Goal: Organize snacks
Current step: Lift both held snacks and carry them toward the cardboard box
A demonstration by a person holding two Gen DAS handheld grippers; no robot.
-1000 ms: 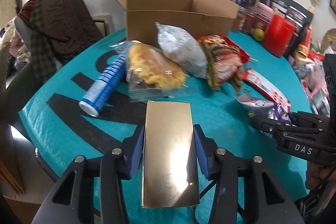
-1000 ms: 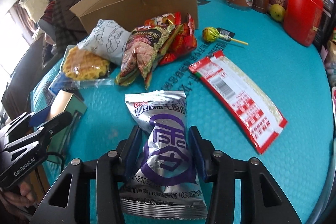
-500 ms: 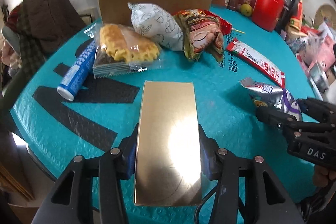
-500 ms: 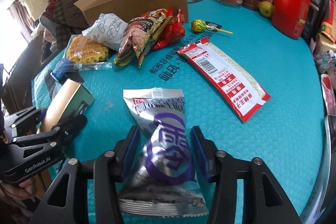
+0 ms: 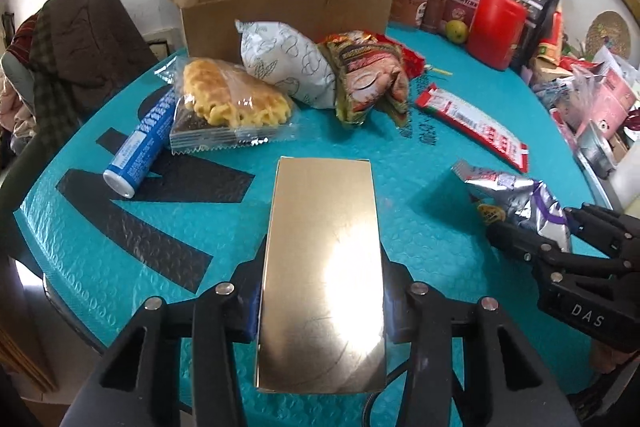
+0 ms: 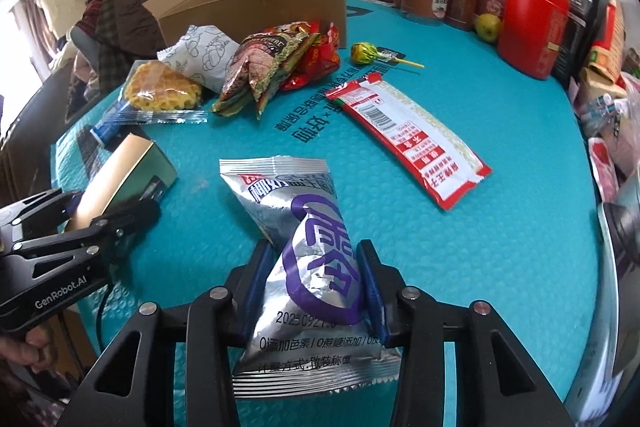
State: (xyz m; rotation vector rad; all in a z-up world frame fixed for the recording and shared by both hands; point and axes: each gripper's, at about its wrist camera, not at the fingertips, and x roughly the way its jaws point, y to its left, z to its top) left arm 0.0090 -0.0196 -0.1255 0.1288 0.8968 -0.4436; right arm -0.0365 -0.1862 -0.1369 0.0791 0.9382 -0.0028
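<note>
Here the left gripper (image 5: 322,301) has just tightened, pinching a gold box (image 5: 322,267) near the table's (image 5: 440,267) front edge; the right gripper (image 6: 318,287), likewise just tightened, squeezes a silver pouch (image 6: 308,259). Beyond, a waffle pack (image 5: 236,107), blue tube (image 5: 140,143) and red sachet (image 6: 408,139) lie before the open carton (image 5: 280,15).

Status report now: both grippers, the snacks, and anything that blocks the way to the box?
Left gripper shut on gold box. Right gripper shut on silver packet, jaws just closed further. Snack pile lies before cardboard box.
</note>
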